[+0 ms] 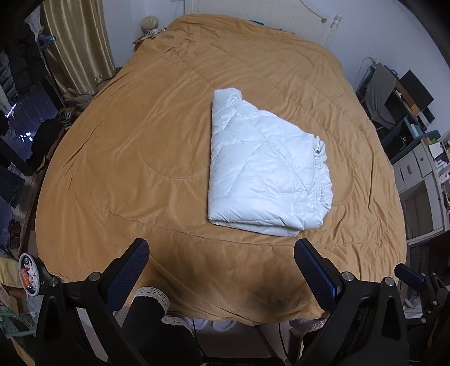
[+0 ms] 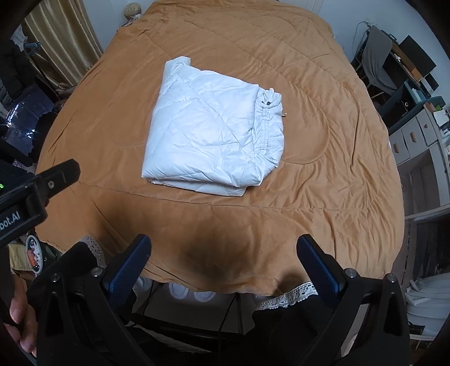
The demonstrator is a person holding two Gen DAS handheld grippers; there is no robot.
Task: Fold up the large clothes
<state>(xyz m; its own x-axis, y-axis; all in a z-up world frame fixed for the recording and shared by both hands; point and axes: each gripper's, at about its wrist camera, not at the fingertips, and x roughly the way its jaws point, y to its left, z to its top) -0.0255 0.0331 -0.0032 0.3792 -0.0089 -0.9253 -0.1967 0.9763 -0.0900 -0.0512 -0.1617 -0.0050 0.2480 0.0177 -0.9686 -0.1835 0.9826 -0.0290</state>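
A white quilted down garment [image 1: 264,169] lies folded into a compact rectangle on the tan bedspread [image 1: 140,169], its gathered hem on the right side. It also shows in the right wrist view [image 2: 213,135]. My left gripper [image 1: 222,253] is open and empty, held back above the bed's near edge. My right gripper [image 2: 225,250] is open and empty, also above the near edge. Neither touches the garment. The left gripper's body [image 2: 42,185] shows at the left of the right wrist view.
The tan bedspread [image 2: 323,169] covers the whole bed. Gold curtains [image 1: 76,48] and dark clutter stand at the left. Shelves and white drawers [image 1: 416,163] stand at the right. A white headboard [image 1: 309,19] is at the far end.
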